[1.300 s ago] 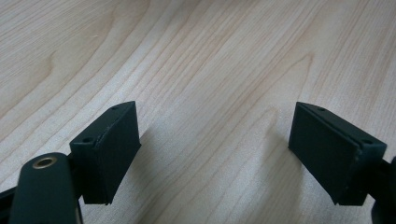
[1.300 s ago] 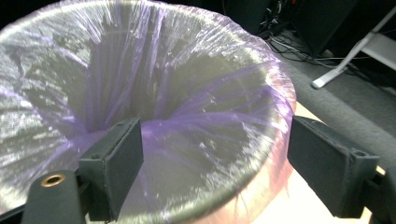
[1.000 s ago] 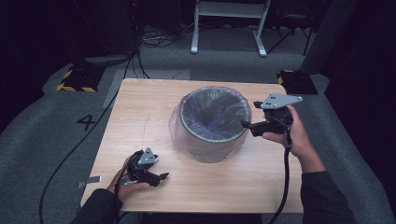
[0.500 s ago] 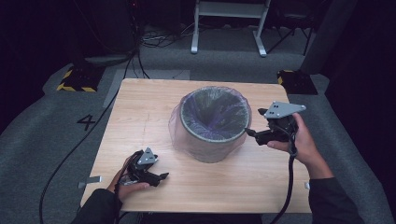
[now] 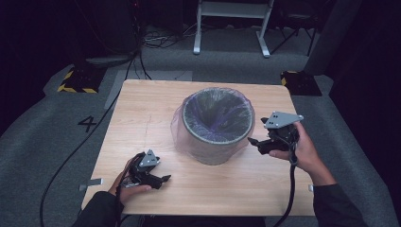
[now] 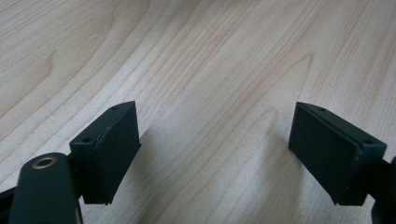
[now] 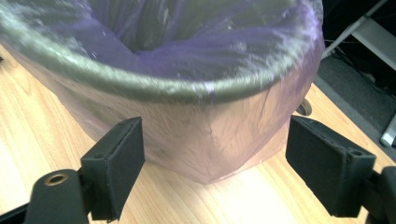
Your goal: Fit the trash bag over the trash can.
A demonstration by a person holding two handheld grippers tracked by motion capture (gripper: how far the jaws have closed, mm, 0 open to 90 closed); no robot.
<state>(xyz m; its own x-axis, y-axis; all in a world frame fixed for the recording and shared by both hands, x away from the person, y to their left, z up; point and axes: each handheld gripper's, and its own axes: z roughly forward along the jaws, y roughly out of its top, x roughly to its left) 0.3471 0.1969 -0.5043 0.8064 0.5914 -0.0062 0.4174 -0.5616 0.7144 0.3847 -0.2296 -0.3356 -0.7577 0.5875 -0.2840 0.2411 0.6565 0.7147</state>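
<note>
- At the middle of the wooden table (image 5: 142, 123) stands a bin (image 5: 217, 142) lined with a purple bag (image 5: 177, 127).
- Just right of it hovers the right gripper (image 5: 255, 142), jaws released, nothing between them.
- Near the front-left corner rests the left gripper (image 5: 163, 179).
- Its own view shows its jaws spread over bare wood.

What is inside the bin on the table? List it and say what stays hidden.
Inside the bin a purple plastic liner covers the walls and folds over the rim, down the outside. No item shows in it. The bottom is hidden by liner folds and shadow.
</note>
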